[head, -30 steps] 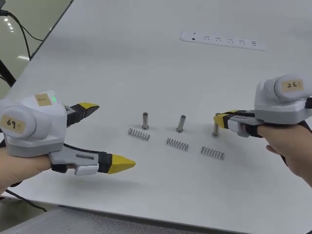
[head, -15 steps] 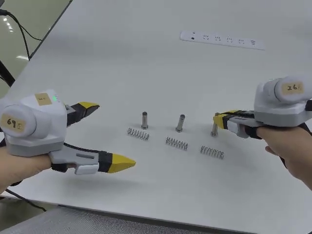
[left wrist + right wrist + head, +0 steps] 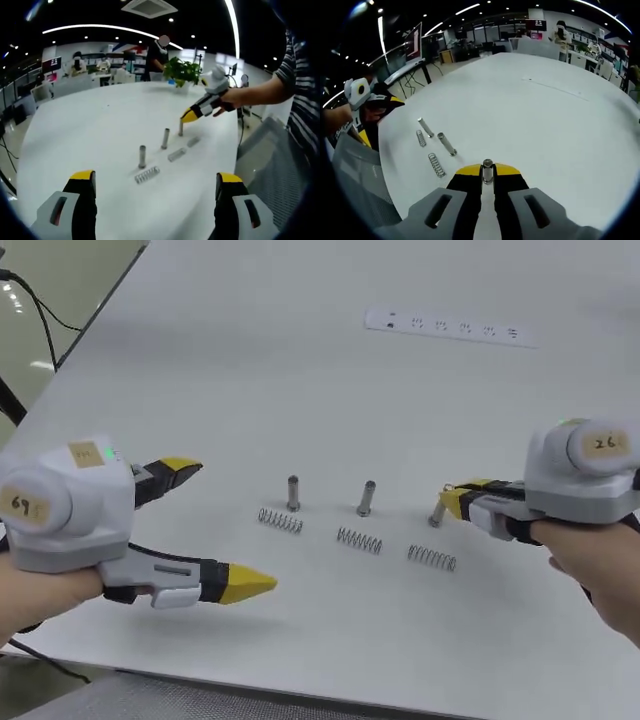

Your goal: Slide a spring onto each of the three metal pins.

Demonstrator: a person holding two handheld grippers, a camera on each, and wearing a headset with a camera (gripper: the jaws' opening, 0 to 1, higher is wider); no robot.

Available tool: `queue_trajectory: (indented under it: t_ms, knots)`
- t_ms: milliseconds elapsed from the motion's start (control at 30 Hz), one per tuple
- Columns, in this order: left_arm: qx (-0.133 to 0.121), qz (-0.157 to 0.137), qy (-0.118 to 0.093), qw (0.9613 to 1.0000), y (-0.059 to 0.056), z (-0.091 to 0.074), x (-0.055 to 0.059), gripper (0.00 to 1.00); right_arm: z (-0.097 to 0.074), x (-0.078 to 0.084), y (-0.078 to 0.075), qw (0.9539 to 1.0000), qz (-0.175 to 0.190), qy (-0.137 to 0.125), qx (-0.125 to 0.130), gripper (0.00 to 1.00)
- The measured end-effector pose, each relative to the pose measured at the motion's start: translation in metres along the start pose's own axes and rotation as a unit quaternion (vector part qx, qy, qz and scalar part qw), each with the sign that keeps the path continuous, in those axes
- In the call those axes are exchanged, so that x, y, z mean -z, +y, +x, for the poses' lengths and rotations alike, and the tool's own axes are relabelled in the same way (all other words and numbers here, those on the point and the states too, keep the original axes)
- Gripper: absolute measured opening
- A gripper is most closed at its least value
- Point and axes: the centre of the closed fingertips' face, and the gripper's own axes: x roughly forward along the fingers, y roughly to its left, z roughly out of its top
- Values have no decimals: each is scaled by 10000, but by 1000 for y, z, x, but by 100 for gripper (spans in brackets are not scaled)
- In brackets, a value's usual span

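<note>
Head view, nearest first: the left gripper (image 3: 228, 525) hangs at the left with its jaws spread wide and empty. Beyond it three springs (image 3: 360, 540) lie in a row on the table (image 3: 300, 370), each just before one of the pins (image 3: 367, 497). The right gripper (image 3: 450, 498) is clamped on the right pin (image 3: 437, 513). It is best held steady with its free end exposed, so the right spring (image 3: 431, 558) can be threaded straight along its axis.

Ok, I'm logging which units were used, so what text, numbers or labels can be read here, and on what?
"69": end sticker on the left gripper.
"26": round sticker on the right gripper.
Top sticker on the left gripper: too blurred to read.
Power strip markings: too small to read.
Red wall sign in the right gripper view: blurred, unreadable.
</note>
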Motion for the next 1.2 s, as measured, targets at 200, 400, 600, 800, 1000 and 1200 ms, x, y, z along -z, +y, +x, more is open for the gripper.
queue_trajectory:
  t_ms: [200,400,600,800,1000,1200]
  knots:
    - [28,13,12,10000,-2,0,1,97,-2,2,1,10000,-67,43,-3,5]
    - [20,-6,10,10000,0,-1,2,97,-2,4,1,10000,-43,50,-5,5]
    - [14,-34,15,10000,0,0,3,97,-3,6,3,9999,-93,93,-16,5]
    - [34,-38,23,10000,-2,0,4,97,-2,9,3,9999,-63,137,-20,5]
    - [24,-55,18,10000,-1,0,4,97,-2,7,2,9999,18,108,-19,12]
    - [27,-52,18,10000,-1,0,3,97,-2,7,4,9999,72,128,-56,20]
